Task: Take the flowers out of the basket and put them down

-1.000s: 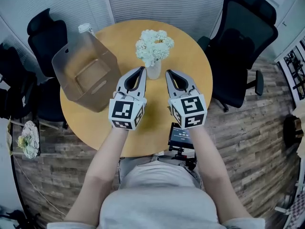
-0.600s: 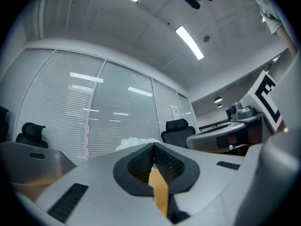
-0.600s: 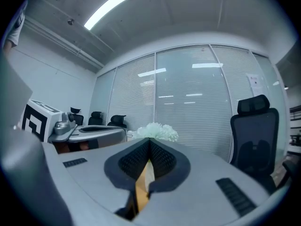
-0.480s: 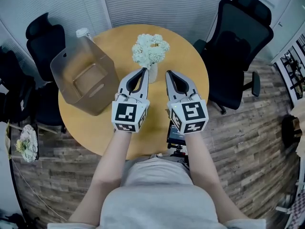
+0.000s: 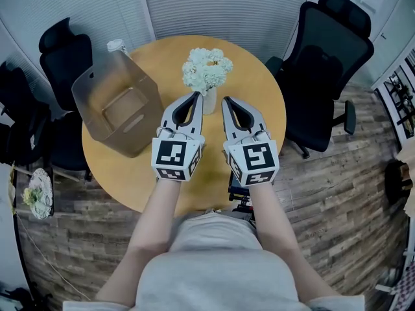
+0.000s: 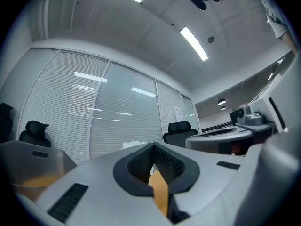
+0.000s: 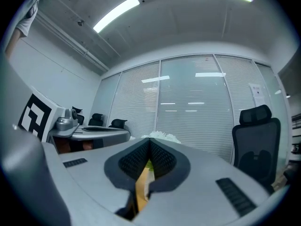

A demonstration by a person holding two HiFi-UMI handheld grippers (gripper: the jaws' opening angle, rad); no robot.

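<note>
in the vase (image 5: 209,101), white flowers (image 5: 207,69)

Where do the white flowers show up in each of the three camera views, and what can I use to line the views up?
Head view: the flowers stand top centre, just beyond where both sets of jaws point.
Left gripper view: only their white top peeks over the jaws, left of centre.
Right gripper view: their white top shows just above the jaws, near centre.
Shared landmark: the blinds behind them.
</note>
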